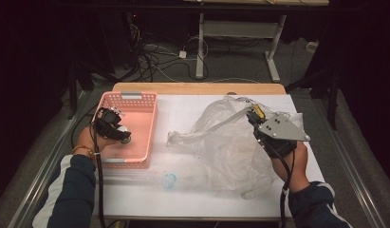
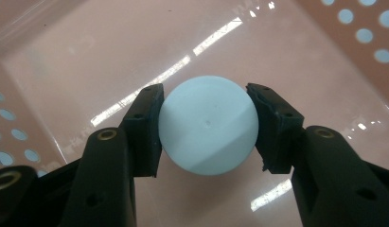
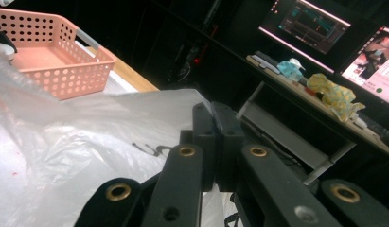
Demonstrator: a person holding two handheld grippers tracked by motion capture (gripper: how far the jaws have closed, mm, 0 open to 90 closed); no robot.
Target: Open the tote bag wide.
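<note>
Left tool (image 2: 207, 127) clamped on white ball (image 2: 208, 125) low inside pink basket (image 1: 150, 111), left of frame: likely depositing or collecting. Right tool (image 3: 215, 142) pinched together on plastic bag (image 1: 230, 142), holding edge raised, centre-right of tabletop (image 1: 183, 190).

Basket and bag partly lost from sight

At nine o'clock in the high view, the left gripper (image 1: 117, 134) is hiding most of the white ball (image 1: 122, 129); at three o'clock, the crumpled plastic bag (image 1: 230, 142) is blurring whatever is lying inside it.
</note>
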